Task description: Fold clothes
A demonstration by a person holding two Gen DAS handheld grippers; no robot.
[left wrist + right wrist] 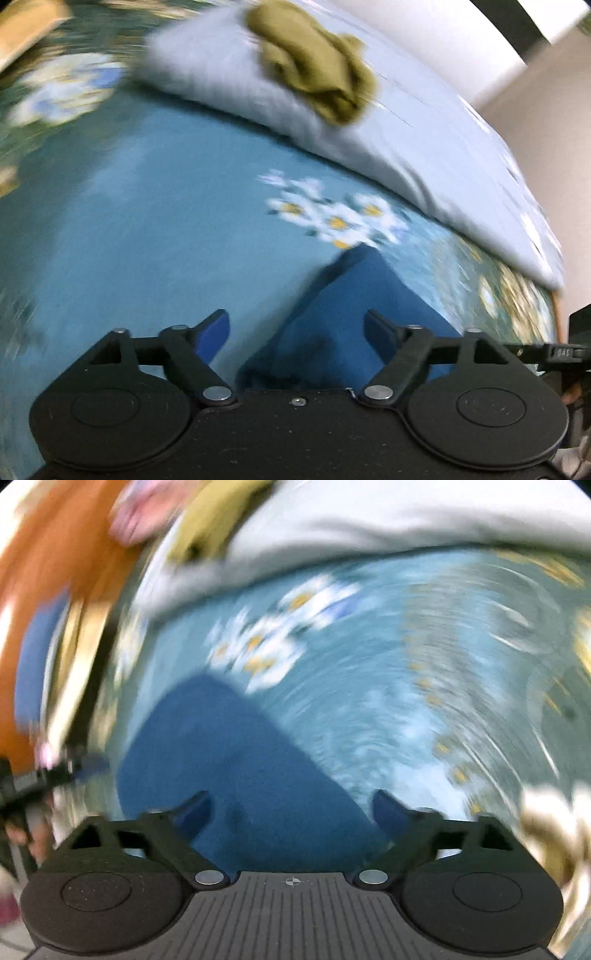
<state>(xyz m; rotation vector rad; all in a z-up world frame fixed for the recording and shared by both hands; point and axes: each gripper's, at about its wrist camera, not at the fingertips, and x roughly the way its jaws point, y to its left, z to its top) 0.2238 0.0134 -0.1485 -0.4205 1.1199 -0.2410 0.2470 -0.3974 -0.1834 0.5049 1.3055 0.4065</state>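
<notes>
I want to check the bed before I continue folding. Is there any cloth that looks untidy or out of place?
Yes. An olive-green garment lies crumpled in a heap on the pale folded quilt, not folded. The dark blue garment lies flat on the floral sheet, under the open left gripper.

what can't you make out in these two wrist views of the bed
- Dark blue folded cloth: near end hidden by the left gripper body, left wrist view.
- Olive-green crumpled garment: type unclear, motion blur.
- Right wrist view: orange and pink shapes at upper left too smeared to identify; right gripper covers the cloth's near edge.
</notes>
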